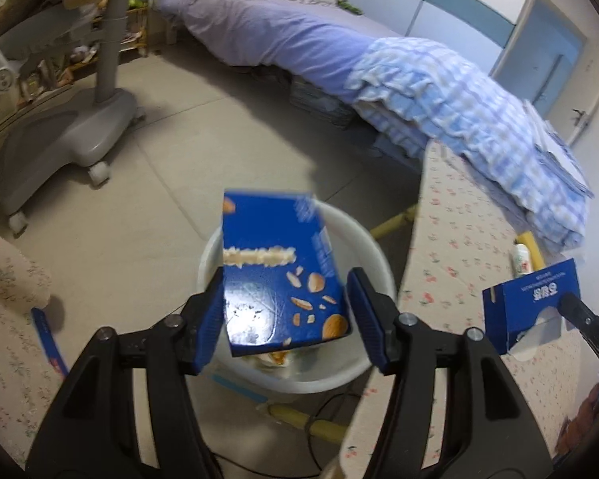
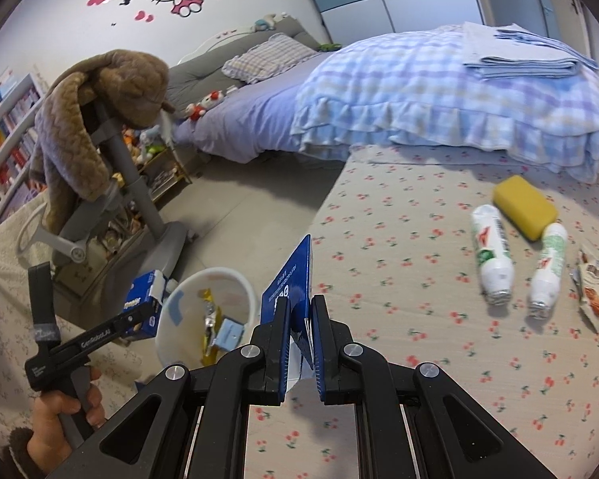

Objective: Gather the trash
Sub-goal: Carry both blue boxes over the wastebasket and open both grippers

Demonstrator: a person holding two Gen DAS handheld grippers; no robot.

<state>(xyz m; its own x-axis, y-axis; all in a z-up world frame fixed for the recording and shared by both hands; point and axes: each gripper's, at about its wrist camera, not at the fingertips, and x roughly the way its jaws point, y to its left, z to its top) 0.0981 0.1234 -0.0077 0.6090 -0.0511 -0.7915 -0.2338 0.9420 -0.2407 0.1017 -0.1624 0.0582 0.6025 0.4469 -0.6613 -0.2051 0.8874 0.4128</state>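
Left wrist view, looking straight down at a white bin (image 1: 375, 247) on the floor. Blue snack box (image 1: 283, 275) tilted right over the opening, between the pads of the left gripper (image 1: 287, 291). Jaws spread wide, near pad touching one box edge, a sliver of gap on the other side, so not really clamped. Box a bit blurry too. Off at the right edge, right gripper (image 1: 579, 319) with a flattened blue carton (image 1: 531, 307) over the cherry-print table (image 1: 451, 239).

Right wrist view now. Right gripper (image 2: 299, 319) pinched tight on that same flattened blue carton (image 2: 291, 279), carton standing on edge between the pads, above the table's near-left corner and just beside the white bin (image 2: 235, 279). Already in the bin: yellow wrappers (image 2: 209, 319) and a small light-blue box (image 2: 229, 333). Left gripper (image 2: 139, 311) coming in from the left, held by the person's hand (image 2: 60, 411), blue snack box (image 2: 143, 299) at its tip by the bin rim.

Still lying on the cherry-print table (image 2: 399, 239): two white bottles (image 2: 493, 255) (image 2: 549, 267) side by side, a yellow sponge (image 2: 525, 205) just behind them, and a snack wrapper (image 2: 593, 283) at the far right.
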